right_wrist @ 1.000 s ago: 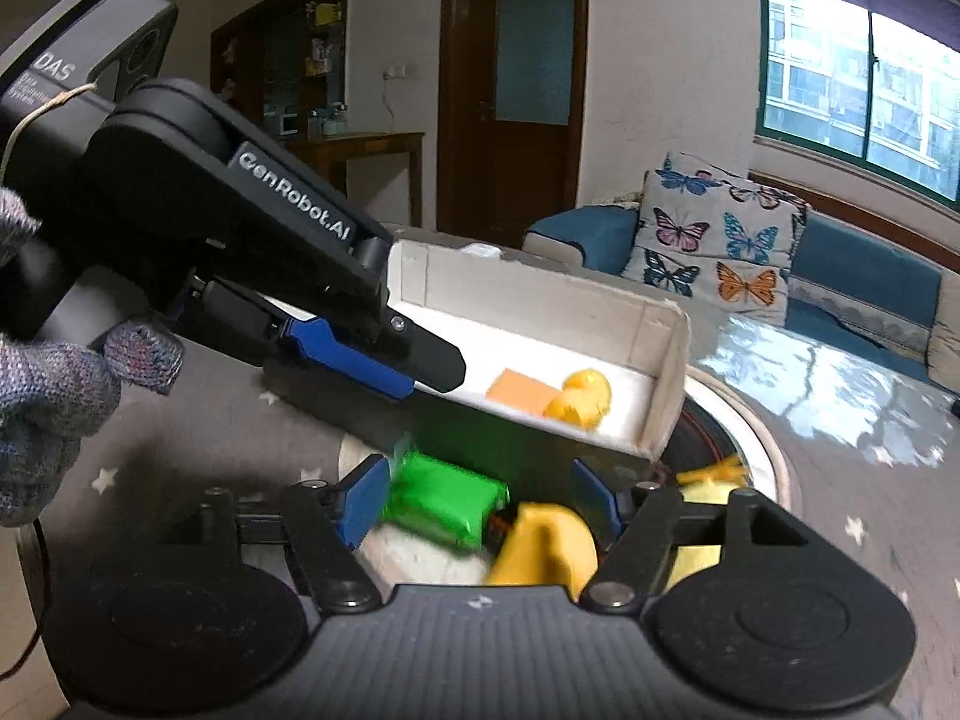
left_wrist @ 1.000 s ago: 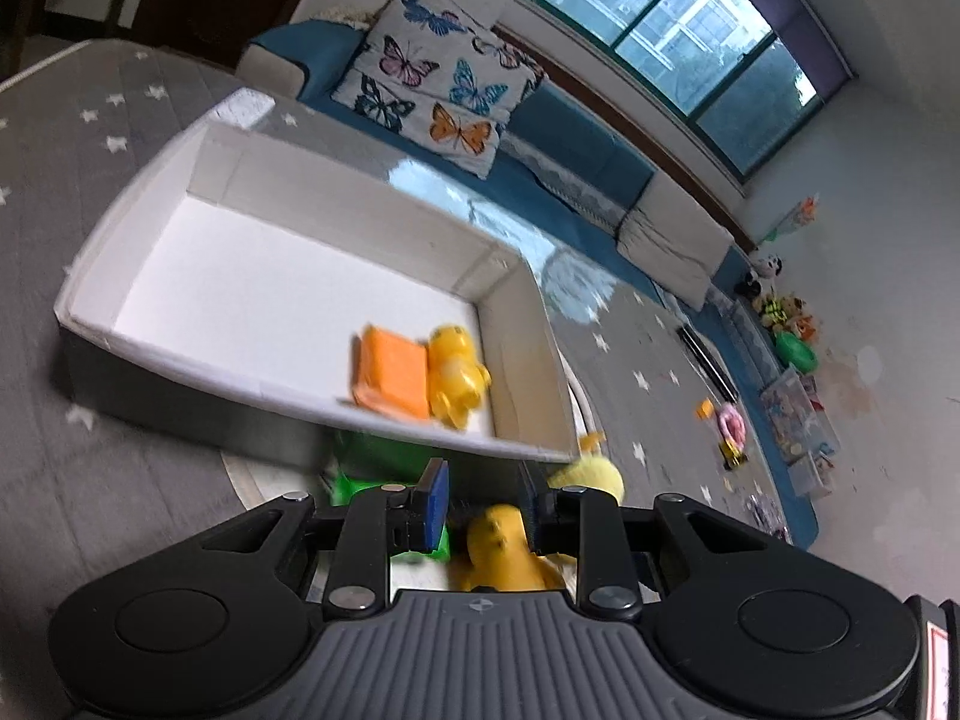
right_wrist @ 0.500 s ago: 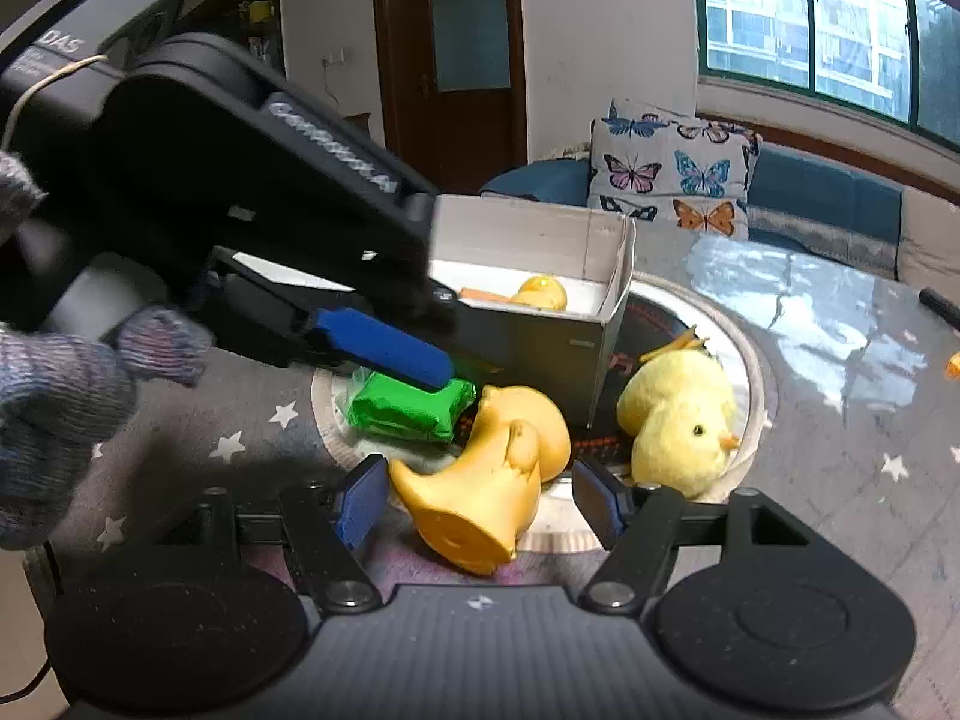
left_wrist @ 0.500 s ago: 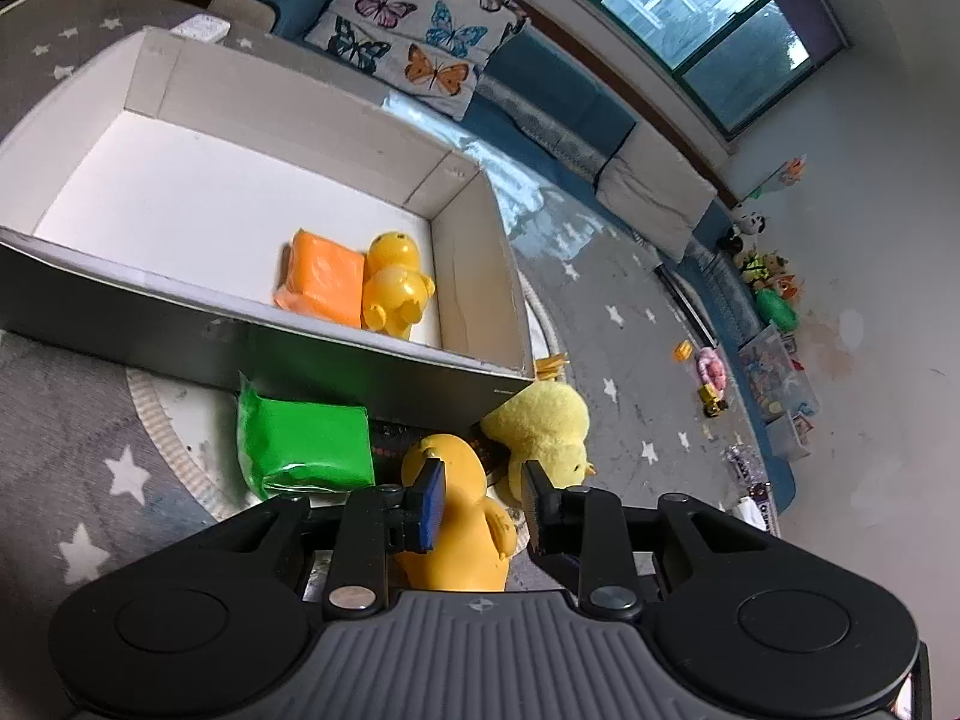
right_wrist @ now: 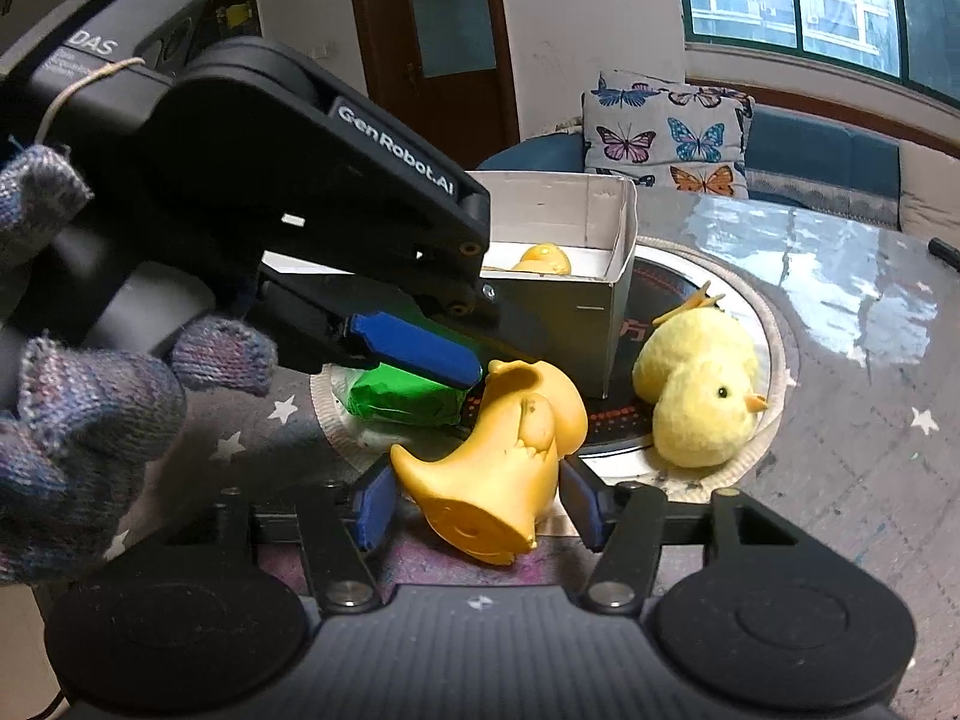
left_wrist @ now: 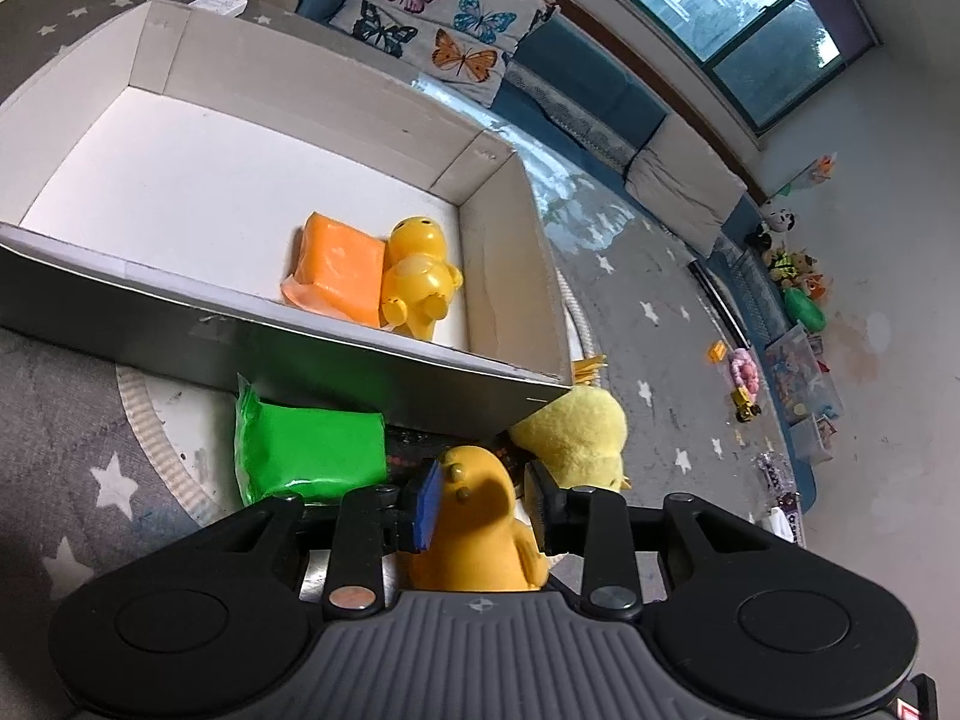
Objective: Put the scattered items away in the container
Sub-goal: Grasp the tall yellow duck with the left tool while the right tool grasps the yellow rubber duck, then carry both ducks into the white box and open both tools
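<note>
A white cardboard box point(left_wrist: 150, 294) holds an orange packet point(left_wrist: 339, 267) and a small yellow figure point(left_wrist: 417, 276). In front of it lie a green packet point(left_wrist: 309, 450), an orange-yellow rubber duck point(left_wrist: 480, 522) and a fluffy yellow chick point(left_wrist: 576, 432). My left gripper point(left_wrist: 483, 501) has its fingers on both sides of the duck's head, touching it. In the right wrist view the left gripper's blue pad point(right_wrist: 414, 351) touches the duck point(right_wrist: 498, 456). My right gripper point(right_wrist: 480, 501) is open around the duck's base. The chick point(right_wrist: 699, 387) sits to the right there.
The items sit on a round mat point(right_wrist: 762, 324) on a grey star-patterned cover point(left_wrist: 48, 468). A sofa with a butterfly cushion point(left_wrist: 444, 12) stands behind. Toys point(left_wrist: 744, 384) litter the floor at right. A gloved hand point(right_wrist: 78, 432) holds the left gripper.
My left gripper has dropped in front of the box and its fingers have come around the duck's head. My right gripper has pulled back and now straddles the duck's base.
</note>
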Demonstrator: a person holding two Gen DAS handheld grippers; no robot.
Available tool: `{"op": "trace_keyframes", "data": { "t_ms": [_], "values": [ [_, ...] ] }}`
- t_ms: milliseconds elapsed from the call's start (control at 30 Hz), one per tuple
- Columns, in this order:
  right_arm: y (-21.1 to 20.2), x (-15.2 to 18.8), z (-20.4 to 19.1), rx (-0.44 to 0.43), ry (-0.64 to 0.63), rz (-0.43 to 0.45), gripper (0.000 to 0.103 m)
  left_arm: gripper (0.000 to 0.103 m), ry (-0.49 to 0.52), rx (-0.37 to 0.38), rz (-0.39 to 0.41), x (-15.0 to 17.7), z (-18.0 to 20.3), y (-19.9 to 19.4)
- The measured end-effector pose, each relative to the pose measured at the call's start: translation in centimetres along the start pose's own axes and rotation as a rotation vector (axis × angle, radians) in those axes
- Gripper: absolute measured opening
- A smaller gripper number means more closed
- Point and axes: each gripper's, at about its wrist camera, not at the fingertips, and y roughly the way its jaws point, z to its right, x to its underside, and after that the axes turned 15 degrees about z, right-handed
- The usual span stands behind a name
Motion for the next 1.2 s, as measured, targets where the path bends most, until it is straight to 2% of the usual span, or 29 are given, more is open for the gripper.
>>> {"op": "trace_keyframes", "data": {
  "t_ms": [433, 667, 933, 1200],
  "values": [
    [-0.4, 0.4, 0.6, -0.031, 0.034, 0.014, 0.057, 0.04, -0.011, -0.025, -0.068, 0.1, -0.4, 1.7],
    [-0.4, 0.6, 0.9, -0.04, 0.045, 0.024, 0.057, 0.042, -0.048, -0.03, -0.083, 0.1, -0.8, 2.2],
    [-0.6, 0.6, 0.8, -0.044, 0.046, 0.033, 0.057, 0.042, -0.025, -0.035, -0.066, 0.3, -0.1, 1.8],
    [-1.4, -0.2, -0.3, -0.061, 0.013, 0.063, 0.057, 0.042, -0.018, -0.023, -0.022, -0.2, 0.3, -0.3]
  ]
}}
